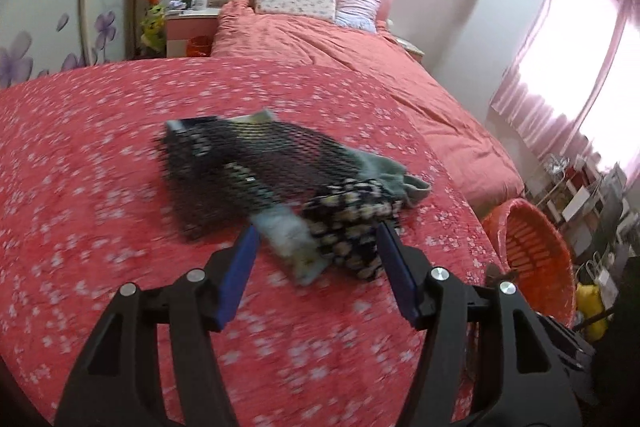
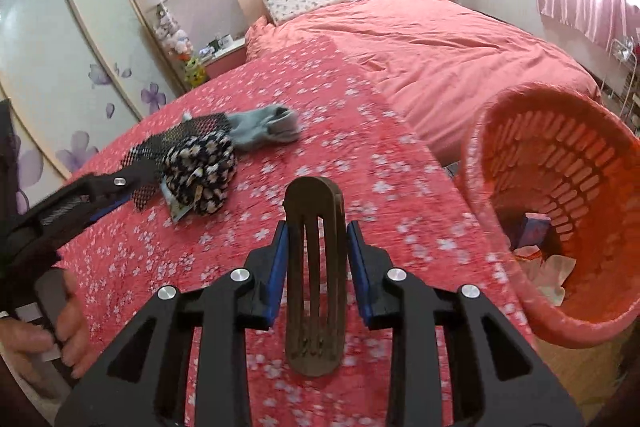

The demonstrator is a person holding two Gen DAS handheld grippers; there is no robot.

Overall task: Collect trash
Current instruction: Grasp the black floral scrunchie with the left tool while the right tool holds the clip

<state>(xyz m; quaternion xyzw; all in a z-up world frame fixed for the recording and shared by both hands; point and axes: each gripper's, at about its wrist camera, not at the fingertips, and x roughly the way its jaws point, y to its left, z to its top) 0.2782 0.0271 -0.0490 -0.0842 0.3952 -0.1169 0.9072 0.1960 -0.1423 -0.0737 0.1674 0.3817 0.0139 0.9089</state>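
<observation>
My right gripper (image 2: 316,227) is clamped on a brown slotted wooden piece (image 2: 315,267), its blue pads pressing both sides; the orange basket (image 2: 520,187) sits just to its right off the bed's edge, with scraps of paper inside. My left gripper (image 1: 316,243) stands open, holding nothing, its fingers straddling the near end of a pile on the red flowered bedspread (image 1: 100,167); the pile is black netting (image 1: 240,163), a dark floral cloth (image 1: 352,227), a grey sock (image 1: 396,179) and a pale wrapper (image 1: 296,247).
</observation>
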